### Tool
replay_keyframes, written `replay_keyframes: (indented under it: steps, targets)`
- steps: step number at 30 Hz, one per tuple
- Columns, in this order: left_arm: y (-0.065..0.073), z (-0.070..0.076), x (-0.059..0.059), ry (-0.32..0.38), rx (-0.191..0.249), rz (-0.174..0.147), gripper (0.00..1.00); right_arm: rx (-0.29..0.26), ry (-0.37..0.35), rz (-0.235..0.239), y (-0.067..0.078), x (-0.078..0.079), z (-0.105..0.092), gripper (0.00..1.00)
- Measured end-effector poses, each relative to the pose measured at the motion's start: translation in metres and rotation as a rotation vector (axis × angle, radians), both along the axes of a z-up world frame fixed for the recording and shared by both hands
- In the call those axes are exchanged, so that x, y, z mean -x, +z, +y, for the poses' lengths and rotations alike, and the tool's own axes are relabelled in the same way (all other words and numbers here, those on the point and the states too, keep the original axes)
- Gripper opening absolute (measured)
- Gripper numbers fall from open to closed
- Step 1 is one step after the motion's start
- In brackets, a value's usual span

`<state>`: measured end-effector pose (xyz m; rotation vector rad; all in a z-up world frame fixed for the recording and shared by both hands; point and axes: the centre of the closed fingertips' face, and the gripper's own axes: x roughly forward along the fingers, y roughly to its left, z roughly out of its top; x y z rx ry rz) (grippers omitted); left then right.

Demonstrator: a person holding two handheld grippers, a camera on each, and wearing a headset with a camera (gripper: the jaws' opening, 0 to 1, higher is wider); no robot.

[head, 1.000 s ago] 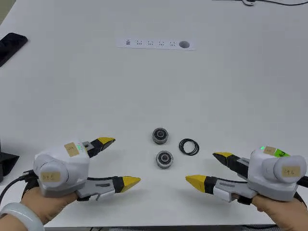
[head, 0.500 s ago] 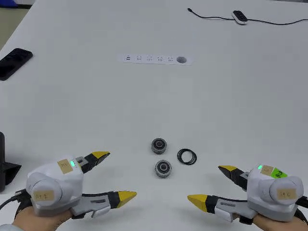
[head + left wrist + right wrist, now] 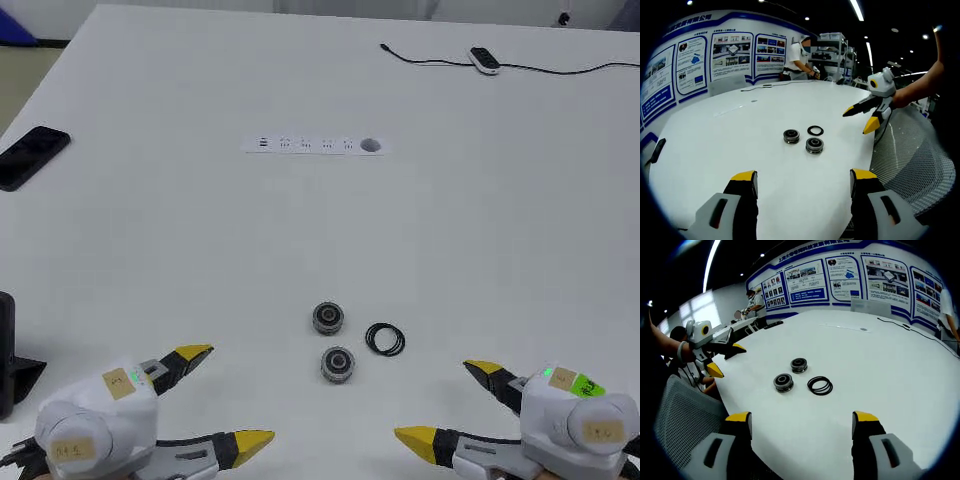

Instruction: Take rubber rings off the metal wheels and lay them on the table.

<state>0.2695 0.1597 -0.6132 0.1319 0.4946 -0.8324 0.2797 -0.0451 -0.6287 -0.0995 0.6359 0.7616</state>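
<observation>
Left hand-held gripper (image 3: 225,395), right hand-held gripper (image 3: 446,402): jaws wide apart; metal wheels (image 3: 337,363), rubber rings (image 3: 385,339) ahead; phone (image 3: 32,156), power strip (image 3: 312,145) beyond.

Honestly nothing here is properly readable. The left gripper (image 3: 225,395), near-left of the metal wheels (image 3: 328,318), has two tan stickers (image 3: 118,380) with handwritten scribbles, too small to make out. The right gripper (image 3: 446,402), near-right of the wheels, has the same sort of tan labels (image 3: 603,432) plus a green sticker (image 3: 590,388), also illegible. The white strip (image 3: 312,145) far beyond the wheels has little dark marks, can't tell what. The wall posters (image 3: 730,50) behind the wheels have a blue heading (image 3: 692,19) and blocks of text, all blurred.
</observation>
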Motion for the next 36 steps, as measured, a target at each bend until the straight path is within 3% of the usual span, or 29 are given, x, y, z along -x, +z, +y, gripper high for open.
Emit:
replay_keyframes:
  steps: [6, 16, 22, 36]
  targets:
    - [0.001, 0.002, 0.002, 0.02, 0.015, -0.004, 0.8, 0.004, 0.0, -0.011, 0.0, 0.006, -0.001, 0.86]
    - [0.01, 0.0, 0.002, 0.041, 0.061, -0.032, 0.88, 0.003, 0.002, -0.045, 0.004, 0.0, -0.004, 0.93]
    - [0.006, 0.001, 0.005, 0.049, 0.069, -0.018, 0.94, 0.014, 0.039, -0.056, 0.005, 0.001, -0.003, 0.98]
    - [0.001, 0.01, 0.009, 0.076, 0.07, -0.002, 1.0, 0.004, 0.034, -0.065, 0.006, 0.0, -0.004, 0.99]
